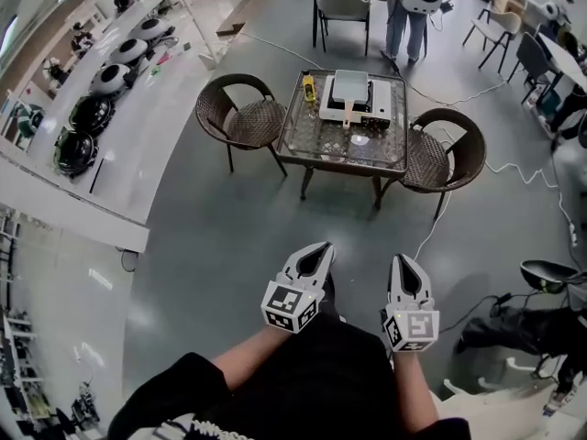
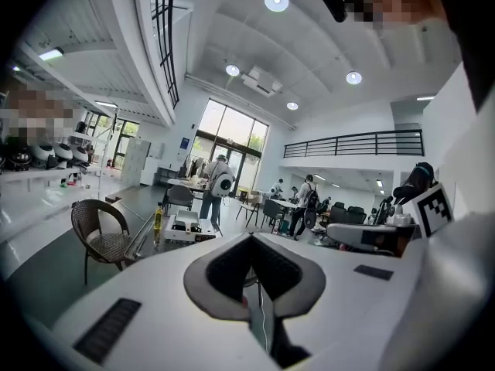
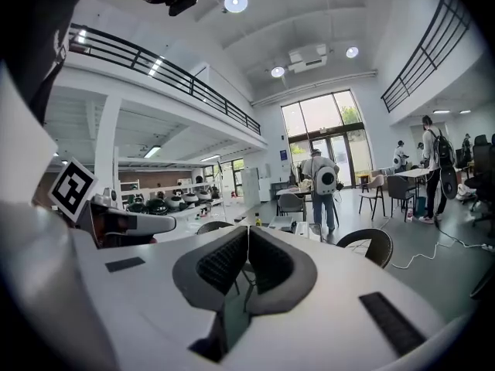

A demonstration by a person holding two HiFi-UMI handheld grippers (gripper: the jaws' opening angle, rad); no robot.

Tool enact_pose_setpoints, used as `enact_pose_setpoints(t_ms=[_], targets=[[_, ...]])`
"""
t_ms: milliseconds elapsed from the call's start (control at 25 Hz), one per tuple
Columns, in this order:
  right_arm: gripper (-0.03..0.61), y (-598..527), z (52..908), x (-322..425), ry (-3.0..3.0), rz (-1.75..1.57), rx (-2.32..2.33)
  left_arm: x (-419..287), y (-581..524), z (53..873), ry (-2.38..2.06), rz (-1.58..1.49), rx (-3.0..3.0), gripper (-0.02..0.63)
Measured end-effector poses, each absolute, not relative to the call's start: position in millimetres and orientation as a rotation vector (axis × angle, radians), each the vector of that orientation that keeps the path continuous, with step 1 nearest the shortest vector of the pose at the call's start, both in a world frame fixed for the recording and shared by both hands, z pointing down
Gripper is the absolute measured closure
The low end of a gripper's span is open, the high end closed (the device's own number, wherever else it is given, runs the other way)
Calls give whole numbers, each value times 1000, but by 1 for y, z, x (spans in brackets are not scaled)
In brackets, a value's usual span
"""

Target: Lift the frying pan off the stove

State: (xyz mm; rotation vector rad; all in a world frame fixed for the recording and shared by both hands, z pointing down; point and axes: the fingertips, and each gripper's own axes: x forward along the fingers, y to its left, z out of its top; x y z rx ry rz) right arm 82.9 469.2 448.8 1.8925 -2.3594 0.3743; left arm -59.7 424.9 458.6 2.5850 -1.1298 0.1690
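Note:
Far ahead on a glass table sits a white stove. On it rests a pale square pan whose wooden handle points toward me. Both grippers hang low in front of my body, well short of the table. My left gripper is shut with nothing in it, and my right gripper is shut and empty too. In the left gripper view the jaws meet, with the table small beyond them. The right gripper view shows closed jaws and the stove in the distance.
A yellow bottle stands by the stove. Wicker chairs flank the table at left and right. A white cable runs across the floor. A long white counter lies left; a person stands behind.

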Motion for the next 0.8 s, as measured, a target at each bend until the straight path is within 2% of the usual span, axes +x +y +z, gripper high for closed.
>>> enact_pose_setpoints(t_ms=[800], targets=[[548, 213, 468, 63, -2280, 361, 1780, -82, 186, 486, -1161, 186, 2487, 598]])
